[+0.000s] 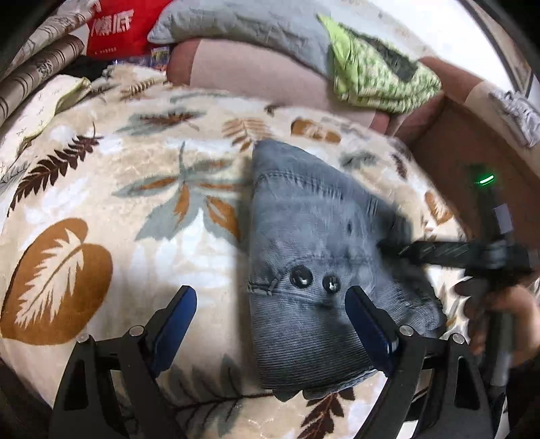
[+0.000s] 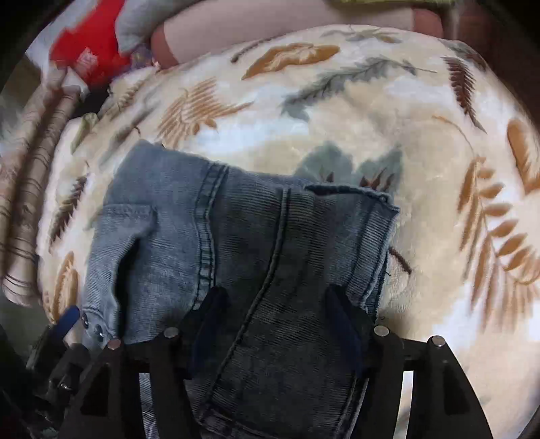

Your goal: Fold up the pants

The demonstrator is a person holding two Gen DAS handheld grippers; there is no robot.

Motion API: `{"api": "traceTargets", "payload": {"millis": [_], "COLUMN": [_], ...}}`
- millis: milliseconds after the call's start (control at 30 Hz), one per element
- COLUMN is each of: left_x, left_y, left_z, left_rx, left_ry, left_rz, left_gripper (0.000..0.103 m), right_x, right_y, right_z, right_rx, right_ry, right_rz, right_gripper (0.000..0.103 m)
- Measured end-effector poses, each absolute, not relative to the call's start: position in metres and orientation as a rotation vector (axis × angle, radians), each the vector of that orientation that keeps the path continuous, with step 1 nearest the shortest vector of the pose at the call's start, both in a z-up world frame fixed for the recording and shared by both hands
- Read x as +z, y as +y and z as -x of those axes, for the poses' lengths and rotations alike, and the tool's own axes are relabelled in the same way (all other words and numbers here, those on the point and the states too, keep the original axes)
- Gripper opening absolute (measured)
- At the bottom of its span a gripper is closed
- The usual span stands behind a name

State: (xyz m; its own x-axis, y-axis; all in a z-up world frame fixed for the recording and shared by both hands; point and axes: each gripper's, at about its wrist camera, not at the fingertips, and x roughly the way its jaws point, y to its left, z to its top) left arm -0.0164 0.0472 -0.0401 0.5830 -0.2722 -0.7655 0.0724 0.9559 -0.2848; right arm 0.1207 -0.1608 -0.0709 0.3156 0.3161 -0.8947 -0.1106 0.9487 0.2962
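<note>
The pants (image 1: 314,216) are grey-blue jeans, folded into a compact bundle on a leaf-patterned blanket (image 1: 101,202). Two dark buttons (image 1: 302,276) show near the bundle's near edge. My left gripper (image 1: 270,297) is open, its right blue pad (image 1: 368,324) over the waistband and its left pad over bare blanket. In the right wrist view the jeans (image 2: 236,229) fill the middle. My right gripper (image 2: 276,293) hovers open above them, with denim showing between the fingers and nothing pinched. A hand (image 1: 503,314) holds the right gripper at the right edge of the left wrist view.
Beyond the blanket (image 2: 371,118) lies a pink-brown cushion (image 1: 243,74), with a grey pillow (image 1: 243,23) and a crumpled green patterned cloth (image 1: 374,74) on it. A red bag (image 1: 118,27) and striped fabric (image 1: 37,71) sit at the far left. A brown box (image 1: 449,141) stands at the right.
</note>
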Motion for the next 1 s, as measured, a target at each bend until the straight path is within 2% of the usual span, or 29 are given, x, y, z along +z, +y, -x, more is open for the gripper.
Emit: {"api": "traceTargets", "payload": {"millis": [133, 200, 267, 333, 367, 467, 567, 600, 667, 700, 800, 900, 967, 1000], "left_x": [-0.033, -0.031, -0.030, -0.030, -0.030, -0.030, -0.030, -0.030, -0.030, -0.028, -0.027, -0.029, -0.029, -0.029], "left_y": [0.048, 0.051, 0.053, 0.054, 0.054, 0.054, 0.053, 0.052, 0.052, 0.051, 0.052, 0.054, 0.054, 0.054], "left_z": [0.018, 0.019, 0.017, 0.014, 0.013, 0.015, 0.016, 0.015, 0.014, 0.015, 0.016, 0.013, 0.012, 0.012], "left_rx": [-0.156, -0.118, -0.094, -0.068, -0.061, -0.037, -0.036, -0.035, -0.043, -0.044, -0.034, -0.029, -0.026, -0.028], "left_ry": [0.921, 0.928, 0.939, 0.951, 0.959, 0.974, 0.976, 0.982, 0.992, 0.989, 0.976, 0.985, 0.981, 0.980], "left_rz": [0.209, 0.203, 0.208, 0.198, 0.186, 0.157, 0.150, 0.150, 0.152, 0.143, 0.123, 0.138, 0.137, 0.137], "left_gripper": [0.090, 0.090, 0.090, 0.090, 0.090, 0.090, 0.090, 0.090, 0.090, 0.090, 0.090, 0.090, 0.090, 0.090], "right_x": [-0.024, -0.006, -0.014, -0.058, -0.069, -0.043, -0.014, -0.016, -0.059, -0.069, -0.043, -0.018, -0.036, -0.064], "right_y": [-0.165, -0.165, -0.163, -0.149, -0.148, -0.147, -0.148, -0.147, -0.145, -0.150, -0.156, -0.153, -0.149, -0.149], "right_z": [-0.097, -0.071, -0.050, -0.044, -0.041, -0.035, -0.022, -0.020, -0.029, -0.030, -0.028, -0.018, -0.021, -0.028], "right_rx": [0.280, 0.348, 0.367, 0.354, 0.349, 0.322, 0.330, 0.327, 0.296, 0.309, 0.286, 0.300, 0.286, 0.277], "right_ry": [1.111, 1.036, 1.025, 1.131, 1.114, 1.075, 0.950, 0.938, 1.086, 1.090, 1.062, 0.930, 0.983, 1.085], "right_rz": [-0.177, -0.183, -0.175, -0.010, 0.019, 0.016, 0.014, 0.033, 0.110, 0.070, 0.022, 0.048, 0.090, 0.122], "right_gripper": [0.067, 0.071, 0.079, 0.080, 0.080, 0.080, 0.081, 0.086, 0.089, 0.090, 0.090, 0.092, 0.094, 0.097]}}
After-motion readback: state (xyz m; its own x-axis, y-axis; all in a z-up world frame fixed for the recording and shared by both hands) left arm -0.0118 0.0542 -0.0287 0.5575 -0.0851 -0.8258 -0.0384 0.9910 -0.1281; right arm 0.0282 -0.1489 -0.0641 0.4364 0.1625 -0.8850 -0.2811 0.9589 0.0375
